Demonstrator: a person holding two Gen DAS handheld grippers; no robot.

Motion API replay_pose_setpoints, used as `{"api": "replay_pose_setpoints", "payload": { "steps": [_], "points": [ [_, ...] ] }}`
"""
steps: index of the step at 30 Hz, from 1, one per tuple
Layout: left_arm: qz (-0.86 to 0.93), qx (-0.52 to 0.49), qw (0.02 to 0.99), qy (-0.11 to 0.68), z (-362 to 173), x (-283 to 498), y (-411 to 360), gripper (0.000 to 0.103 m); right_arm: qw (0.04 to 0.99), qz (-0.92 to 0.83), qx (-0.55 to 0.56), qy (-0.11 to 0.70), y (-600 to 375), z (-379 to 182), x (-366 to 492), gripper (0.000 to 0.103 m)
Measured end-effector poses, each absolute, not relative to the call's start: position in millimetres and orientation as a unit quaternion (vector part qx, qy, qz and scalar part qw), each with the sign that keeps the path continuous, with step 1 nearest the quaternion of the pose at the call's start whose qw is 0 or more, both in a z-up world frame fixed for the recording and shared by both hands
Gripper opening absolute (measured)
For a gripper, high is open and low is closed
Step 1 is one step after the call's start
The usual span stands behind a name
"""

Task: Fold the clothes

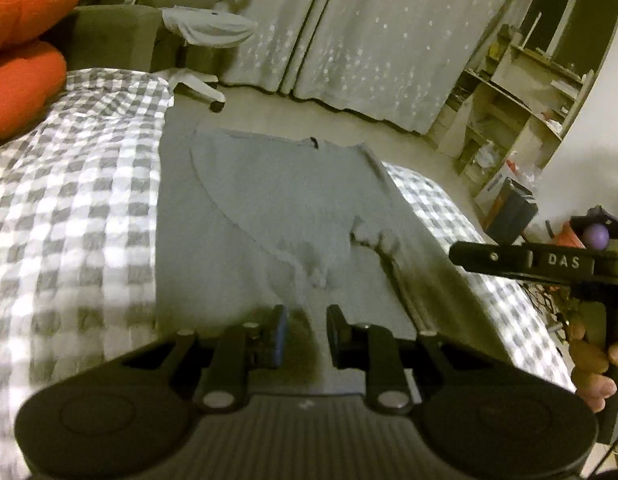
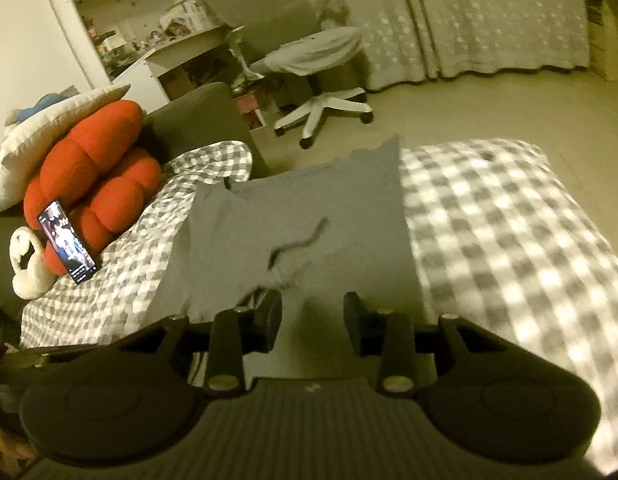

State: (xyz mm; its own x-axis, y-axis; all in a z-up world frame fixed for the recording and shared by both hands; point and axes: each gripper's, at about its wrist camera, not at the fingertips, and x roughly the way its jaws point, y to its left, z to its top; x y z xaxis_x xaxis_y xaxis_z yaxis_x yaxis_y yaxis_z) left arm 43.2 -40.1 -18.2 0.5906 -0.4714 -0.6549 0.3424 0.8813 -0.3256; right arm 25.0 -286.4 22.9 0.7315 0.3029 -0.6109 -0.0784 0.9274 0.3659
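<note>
While the grey knitted garment (image 1: pixel 293 208) lies spread flat down the middle of the bed with the grey-and-white checked cover (image 1: pixel 73 184), reaching its far edge, the left claw (image 1: pixel 307 332) hovers over the garment's near hem, jaws a little apart and holding nothing; the right claw (image 2: pixel 312 320) stands wider apart above the same cloth, also empty

Left tongs (image 1: pixel 307 334) narrowly parted, nothing gripped; right tongs (image 2: pixel 312 322) parted wider, empty.

Grey garment (image 1: pixel 293 200) lies flat (creased) on checked bedcover (image 1: pixel 69 200).
</note>
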Motion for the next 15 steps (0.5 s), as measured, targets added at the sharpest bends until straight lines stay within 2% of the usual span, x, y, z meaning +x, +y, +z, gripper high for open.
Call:
{"api": "replay_pose_setpoints", "payload": {
  "steps": [8,15],
  "points": [
    [-0.229,-0.065,0.870,0.431,-15,2,-34,0.022,0.903,0.104,0.148,0.391,-289,25,-30,0.039],
    [-0.217,-0.044,0.874,0.431,-12,-43,-20,0.022,0.875,0.168,0.189,0.412,-273,17,-79,0.039]
  ]
}}
